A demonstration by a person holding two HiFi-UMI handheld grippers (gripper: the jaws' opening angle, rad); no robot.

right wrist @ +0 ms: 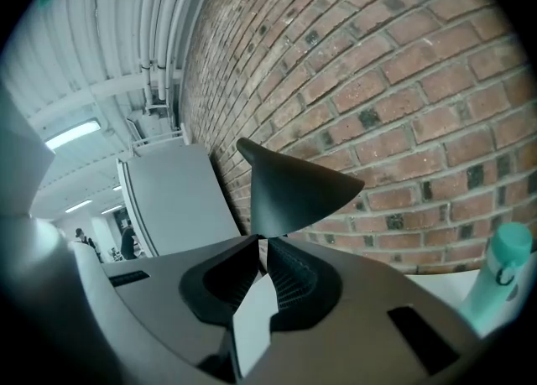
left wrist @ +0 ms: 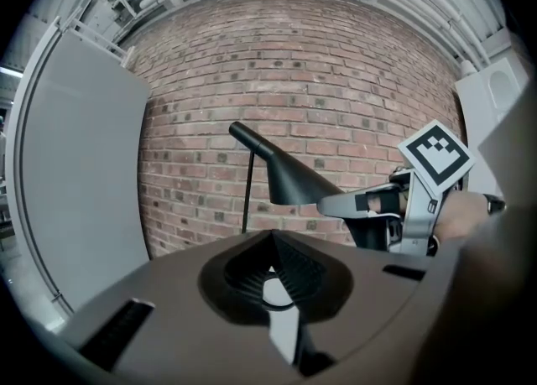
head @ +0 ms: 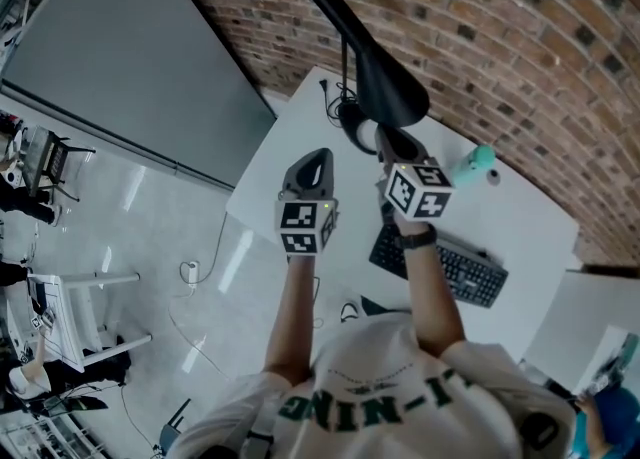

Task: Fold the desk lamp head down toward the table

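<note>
A black desk lamp stands at the far end of the white table (head: 530, 212), in front of the brick wall. Its cone-shaped head (head: 385, 82) tilts on a thin upright stem (left wrist: 247, 190) over a round base (head: 350, 132). My right gripper (head: 386, 139) is shut on the lower rim of the lamp head (right wrist: 289, 190), which fills the space just past its jaws (right wrist: 260, 242). My left gripper (head: 318, 155) hangs to the left of the lamp, apart from it, jaws together with nothing between them (left wrist: 273, 236). From there I see the lamp head (left wrist: 294, 180) with the right gripper (left wrist: 348, 205) on its edge.
A black keyboard (head: 450, 262) lies on the table near the person's body. A teal bottle (head: 474, 161) stands right of the lamp, also in the right gripper view (right wrist: 495, 278). Black cable loops by the lamp base. A grey panel (head: 120, 47) leans at the left.
</note>
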